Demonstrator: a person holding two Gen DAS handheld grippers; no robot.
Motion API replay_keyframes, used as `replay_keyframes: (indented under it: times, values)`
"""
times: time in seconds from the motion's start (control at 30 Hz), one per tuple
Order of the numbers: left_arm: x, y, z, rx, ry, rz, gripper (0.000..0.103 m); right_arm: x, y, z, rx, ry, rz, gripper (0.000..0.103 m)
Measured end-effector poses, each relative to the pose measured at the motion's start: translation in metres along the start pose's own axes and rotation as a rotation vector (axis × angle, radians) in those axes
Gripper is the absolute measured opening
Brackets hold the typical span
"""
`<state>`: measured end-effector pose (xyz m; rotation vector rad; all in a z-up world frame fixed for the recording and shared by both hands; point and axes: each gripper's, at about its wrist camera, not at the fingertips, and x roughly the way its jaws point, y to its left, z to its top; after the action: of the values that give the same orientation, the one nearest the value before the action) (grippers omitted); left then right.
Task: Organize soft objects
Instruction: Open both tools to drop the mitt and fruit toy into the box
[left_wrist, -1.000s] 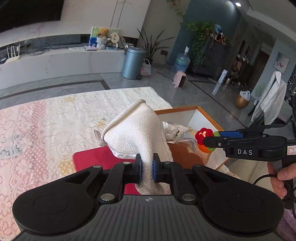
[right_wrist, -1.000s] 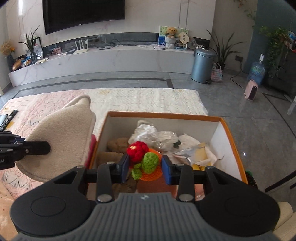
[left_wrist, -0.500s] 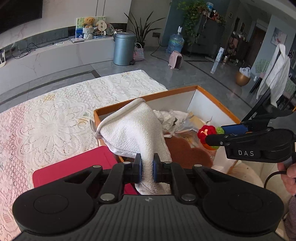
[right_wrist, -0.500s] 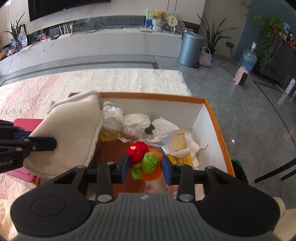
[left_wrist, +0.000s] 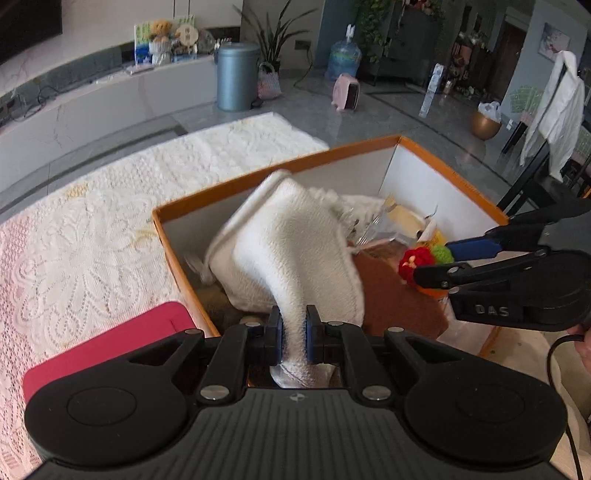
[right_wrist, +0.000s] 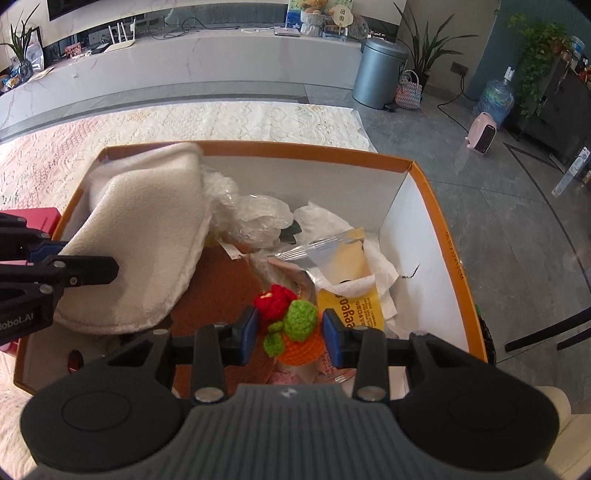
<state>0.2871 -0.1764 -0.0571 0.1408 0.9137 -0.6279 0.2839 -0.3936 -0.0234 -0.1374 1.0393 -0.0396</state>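
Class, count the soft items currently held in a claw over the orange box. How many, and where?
2. A white towel in the left claw, and a crocheted toy in the right claw.

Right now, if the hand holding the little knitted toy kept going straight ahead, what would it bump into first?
Probably the yellow packet and crumpled wrappers in the orange box. The right gripper points down at them, though depth is hard to judge.
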Motion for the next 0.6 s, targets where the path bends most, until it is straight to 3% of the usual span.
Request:
replay_keyframes:
  times: [0.27, 0.37, 0.43, 0.5, 0.6]
  values:
    - [0.004, -0.008, 0.004, 0.042, 0.008, 0.038, 0.018, 0.009, -0.003, 0.001, -0.008, 0.02, -0.005, 0.038]
    - [0.0, -0.007, 0.004, 0.042, -0.017, 0.033, 0.038, 0.008, -0.001, 0.001, -0.029, 0.019, -0.014, 0.039]
    - [-0.005, -0.008, 0.004, 0.044, -0.043, 0.038, 0.07, 0.004, 0.001, 0.001, -0.051, 0.014, -0.015, 0.045]
    - [-0.011, -0.009, 0.006, 0.049, -0.064, 0.032, 0.074, -0.002, 0.002, 0.001, -0.068, 0.006, -0.017, 0.061]
    - [-0.022, -0.009, 0.01, 0.047, -0.079, 0.027, 0.074, -0.012, 0.004, 0.002, -0.094, -0.009, -0.024, 0.065]
